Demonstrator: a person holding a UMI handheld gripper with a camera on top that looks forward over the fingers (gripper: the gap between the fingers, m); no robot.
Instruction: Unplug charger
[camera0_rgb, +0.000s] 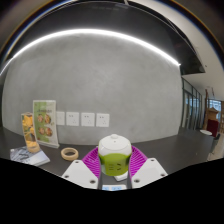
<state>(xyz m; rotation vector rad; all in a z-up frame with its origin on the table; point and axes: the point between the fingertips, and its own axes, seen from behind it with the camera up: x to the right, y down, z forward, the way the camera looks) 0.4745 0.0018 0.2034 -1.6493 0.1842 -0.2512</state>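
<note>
My gripper (114, 163) is shut on a small charger (114, 152) with a white rounded top and a green body. The pink pads press on both of its sides. I hold it in the air above the dark tabletop (160, 150), well away from the grey wall. A row of three white wall sockets (88, 119) sits on that wall beyond the fingers, a little to the left. No plug or cable shows in them.
An upright printed sign (45, 123) stands at the left by the wall, with a glass of yellow-orange contents (30, 134) beside it. A roll of tape (69, 153) lies on the table. A glass-walled corridor (205, 118) opens at the far right.
</note>
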